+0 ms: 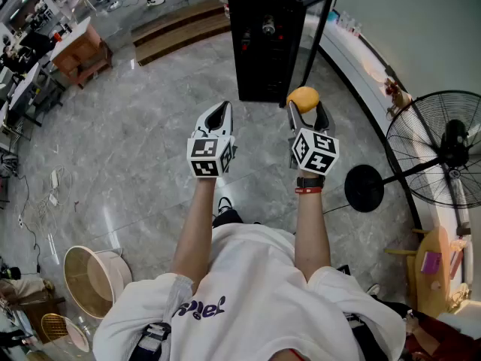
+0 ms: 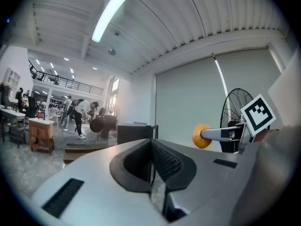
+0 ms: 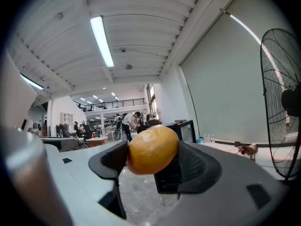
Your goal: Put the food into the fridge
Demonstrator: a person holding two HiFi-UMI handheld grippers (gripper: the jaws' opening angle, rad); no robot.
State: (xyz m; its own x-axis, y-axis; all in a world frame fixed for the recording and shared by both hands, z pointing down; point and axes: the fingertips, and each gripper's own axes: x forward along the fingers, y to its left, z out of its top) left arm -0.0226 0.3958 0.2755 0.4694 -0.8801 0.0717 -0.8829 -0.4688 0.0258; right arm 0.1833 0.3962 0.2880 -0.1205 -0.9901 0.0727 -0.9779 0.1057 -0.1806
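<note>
Food: the round orange-yellow piece of food (image 3: 153,149) is sitting between the two dark pads of the right claw, up in the air and not in the fridge yet.
Right claw: the right claw (image 1: 307,110) is gripping the food from both sides and is pointing level, toward the fridge.
Left claw: the left claw (image 2: 151,166) is keeping its jaws pressed together with nothing between them. It is floating just beside the right one.
Fridge: the small black fridge (image 1: 263,43) is standing on the shiny grey stone floor (image 1: 135,126), in front of both claws and a little way off.
Door: the fridge's dark-framed glass door (image 1: 316,36) is hanging open on the right side, so the way in is looking free.
Inside the fridge: it is too dark in there to tell what is lying inside.
Done so far: the food is being held tight, and the door is already standing open.
Left to do: I am thinking the food is needing to travel forward into the fridge, get set down on a shelf and be let go. After that, the door is probably needing a push shut, maybe from the empty left claw.
</note>
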